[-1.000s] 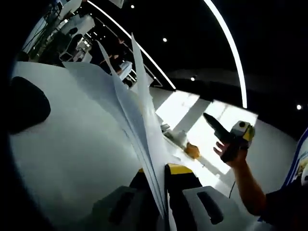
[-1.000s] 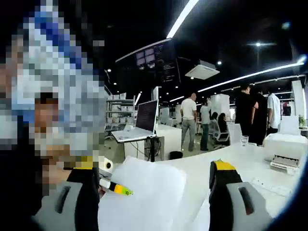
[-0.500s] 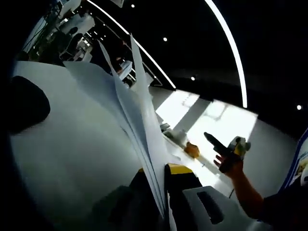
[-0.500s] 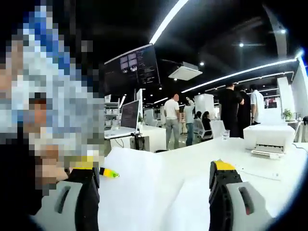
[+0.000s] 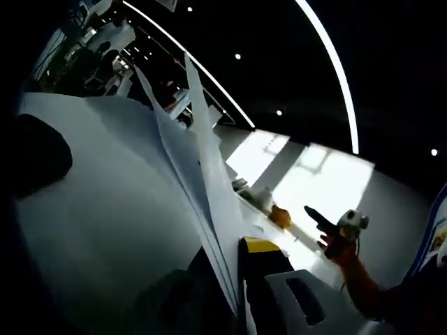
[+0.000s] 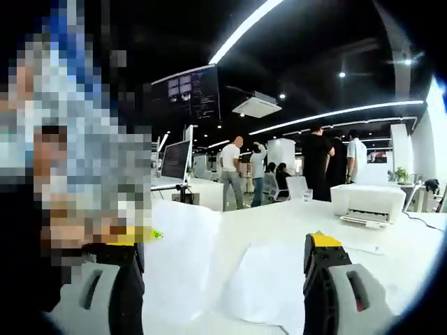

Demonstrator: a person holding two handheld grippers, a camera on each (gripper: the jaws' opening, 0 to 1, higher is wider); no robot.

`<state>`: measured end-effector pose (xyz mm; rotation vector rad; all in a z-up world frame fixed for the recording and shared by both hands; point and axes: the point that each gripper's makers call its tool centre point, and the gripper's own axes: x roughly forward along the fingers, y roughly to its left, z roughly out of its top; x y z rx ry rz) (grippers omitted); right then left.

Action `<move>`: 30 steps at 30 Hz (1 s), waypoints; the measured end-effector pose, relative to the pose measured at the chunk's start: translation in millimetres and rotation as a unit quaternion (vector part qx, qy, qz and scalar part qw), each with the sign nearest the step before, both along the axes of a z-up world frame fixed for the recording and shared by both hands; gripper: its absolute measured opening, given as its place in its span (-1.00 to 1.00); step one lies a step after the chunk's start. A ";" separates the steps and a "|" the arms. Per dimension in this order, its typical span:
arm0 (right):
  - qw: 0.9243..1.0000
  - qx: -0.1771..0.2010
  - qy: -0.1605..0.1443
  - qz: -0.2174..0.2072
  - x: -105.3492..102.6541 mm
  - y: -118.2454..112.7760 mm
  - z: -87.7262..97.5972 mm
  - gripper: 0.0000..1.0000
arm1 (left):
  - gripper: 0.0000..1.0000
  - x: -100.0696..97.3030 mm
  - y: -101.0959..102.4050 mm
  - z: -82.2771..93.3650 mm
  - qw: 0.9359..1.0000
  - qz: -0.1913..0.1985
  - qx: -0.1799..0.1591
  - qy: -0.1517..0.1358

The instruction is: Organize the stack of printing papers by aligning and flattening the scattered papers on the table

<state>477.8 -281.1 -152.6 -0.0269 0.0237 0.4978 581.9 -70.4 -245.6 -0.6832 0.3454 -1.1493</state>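
My left gripper (image 5: 234, 279) is clamped on the papers (image 5: 188, 160), which fan upward, edge-on, off the table (image 6: 293, 220). My right gripper (image 6: 223, 279), jaws wide apart, holds nothing; more sheets (image 6: 209, 265) lie on the table between its jaws. A printer (image 6: 367, 202) sits toward the far edge, apparently.

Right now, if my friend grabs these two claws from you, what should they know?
Left claw: shut on a bunch of papers, lifted and fanned out, edges uneven.
Right claw: open, holding nothing, over the table.
More sheets lie loose and overlapping on the table between its jaws.
A printer sits farther back on the table.
Done: one bunch picked up.
Left: square up the bunch, gather the loose sheets, lay everything flat in one pile.
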 end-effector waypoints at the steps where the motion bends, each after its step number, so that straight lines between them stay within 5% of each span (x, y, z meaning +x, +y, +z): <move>1: 1.000 0.001 0.001 -0.003 -2.1 -1.9 -1.2 0.80 | -0.86 0.0 0.1 0.1 1.000 0.000 0.000 0.000; 7: 1.000 0.021 -0.003 -0.012 -14.9 -10.3 -2.1 0.80 | -0.86 -0.5 1.1 1.4 1.000 0.001 -0.004 0.001; 17: 0.998 0.035 0.012 -0.045 -28.2 -27.0 -28.4 0.80 | -0.86 -1.8 -0.8 0.3 1.000 -0.004 0.001 0.000; 19: 0.998 0.012 0.028 -0.051 -28.7 -26.9 -40.1 0.80 | -0.86 -2.5 -1.3 0.2 1.000 -0.007 0.002 -0.001; 30: 0.998 0.024 0.029 -0.048 -34.3 -20.1 -51.2 0.79 | -0.86 -2.8 -0.8 1.1 1.000 -0.007 -0.001 -0.002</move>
